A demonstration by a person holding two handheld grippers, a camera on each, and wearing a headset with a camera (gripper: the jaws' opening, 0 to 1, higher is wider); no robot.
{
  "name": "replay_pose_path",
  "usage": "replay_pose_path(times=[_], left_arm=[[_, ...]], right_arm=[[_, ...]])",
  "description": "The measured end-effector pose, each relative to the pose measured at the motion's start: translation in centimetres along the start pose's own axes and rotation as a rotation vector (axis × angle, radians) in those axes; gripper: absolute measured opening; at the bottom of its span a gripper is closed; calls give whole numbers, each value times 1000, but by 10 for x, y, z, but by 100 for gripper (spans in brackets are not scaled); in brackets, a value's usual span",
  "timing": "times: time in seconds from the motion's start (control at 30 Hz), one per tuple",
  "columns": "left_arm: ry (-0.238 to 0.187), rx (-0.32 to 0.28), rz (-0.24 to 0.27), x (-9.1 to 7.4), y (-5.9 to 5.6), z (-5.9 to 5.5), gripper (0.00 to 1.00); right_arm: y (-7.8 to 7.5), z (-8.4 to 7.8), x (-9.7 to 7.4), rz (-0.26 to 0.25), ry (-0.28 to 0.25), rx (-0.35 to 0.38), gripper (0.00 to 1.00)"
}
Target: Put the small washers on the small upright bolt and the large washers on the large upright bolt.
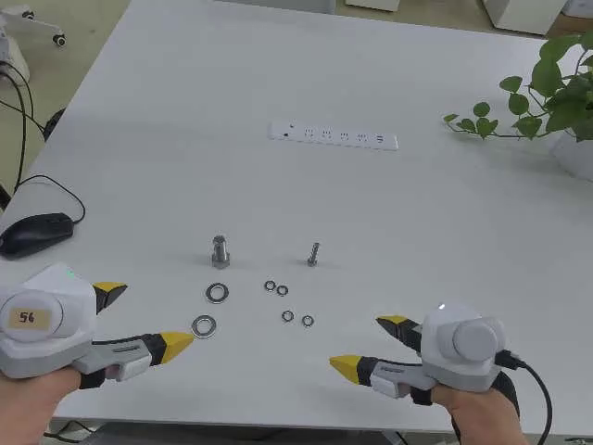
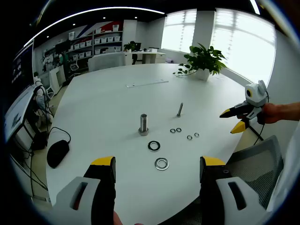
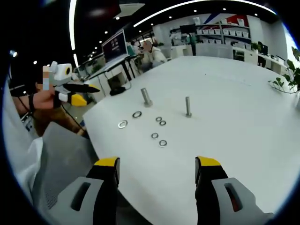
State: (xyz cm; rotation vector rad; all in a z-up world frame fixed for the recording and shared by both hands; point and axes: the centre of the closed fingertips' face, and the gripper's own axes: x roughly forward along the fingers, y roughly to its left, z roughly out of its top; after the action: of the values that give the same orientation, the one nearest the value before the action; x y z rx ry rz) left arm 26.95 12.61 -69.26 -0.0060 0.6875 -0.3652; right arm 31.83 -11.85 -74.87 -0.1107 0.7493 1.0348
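Observation:
On the white table stand a large upright bolt (image 1: pixel 220 250) (image 2: pixel 143 123) (image 3: pixel 146 97) and, to its right, a small upright bolt (image 1: pixel 314 254) (image 2: pixel 180 109) (image 3: pixel 188 107). Two large washers (image 1: pixel 218 293) (image 1: pixel 204 325) (image 2: pixel 154 146) (image 3: pixel 137 114) lie in front of the large bolt. Several small washers (image 1: pixel 282 290) (image 2: pixel 190 137) (image 3: pixel 162 123) lie loose in front of the small bolt. My left gripper (image 1: pixel 145 317) (image 2: pixel 157 162) is open at the near left, close to the nearer large washer. My right gripper (image 1: pixel 371 344) (image 3: pixel 157 163) is open at the near right, empty.
A white power strip (image 1: pixel 334 135) lies further back on the table. A black mouse (image 1: pixel 35 233) with its cable sits at the left edge. A potted plant (image 1: pixel 547 93) stands at the far right. An office chair (image 2: pixel 255 154) is by the table's near edge.

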Motion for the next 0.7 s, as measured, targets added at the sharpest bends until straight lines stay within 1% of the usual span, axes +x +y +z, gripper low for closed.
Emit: replay_pose_path(times=[0.3,0.7], left_arm=[[3,-8,0,-2,-3,-6,73],[-1,-8,0,-2,-5,-4,73]], right_arm=[[1,-7,-2,0,8,2,67],[2,-6,-2,5,8,-3,67]])
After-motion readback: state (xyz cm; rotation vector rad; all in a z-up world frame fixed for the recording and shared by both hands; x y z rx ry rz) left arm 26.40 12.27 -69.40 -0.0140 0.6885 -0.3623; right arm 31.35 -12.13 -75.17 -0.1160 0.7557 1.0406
